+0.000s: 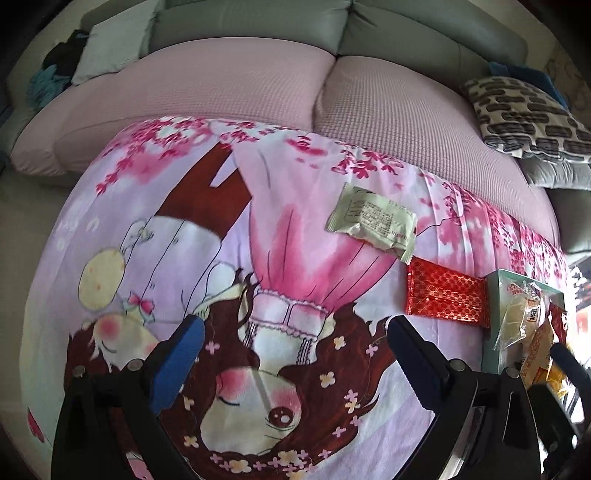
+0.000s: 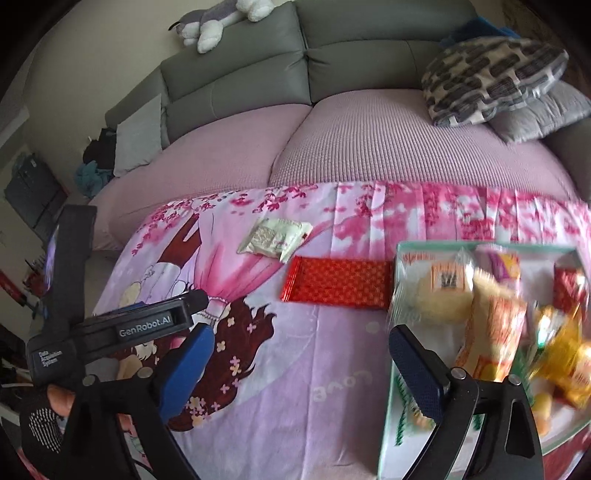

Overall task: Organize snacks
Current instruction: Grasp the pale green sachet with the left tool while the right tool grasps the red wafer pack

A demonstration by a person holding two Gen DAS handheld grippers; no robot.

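Note:
A pale green snack packet (image 1: 373, 218) lies on the pink cartoon cloth (image 1: 258, 229), with a red patterned packet (image 1: 445, 295) just right of it. A light green box (image 1: 496, 332) at the right holds several snack bags. My left gripper (image 1: 295, 339) is open and empty, low over the cloth, short of both packets. In the right wrist view the pale packet (image 2: 275, 240), red packet (image 2: 340, 282) and box (image 2: 397, 369) show again. My right gripper (image 2: 301, 343) is open and empty, its right finger over the box's left rim. The left gripper's body (image 2: 147, 325) shows at the left.
The cloth covers a low table in front of a sofa with pink seat cushions (image 2: 369, 140) and grey backs. A patterned pillow (image 2: 491, 77) lies at the right, a grey pillow (image 2: 138, 136) at the left, a plush toy (image 2: 221, 18) on the sofa back.

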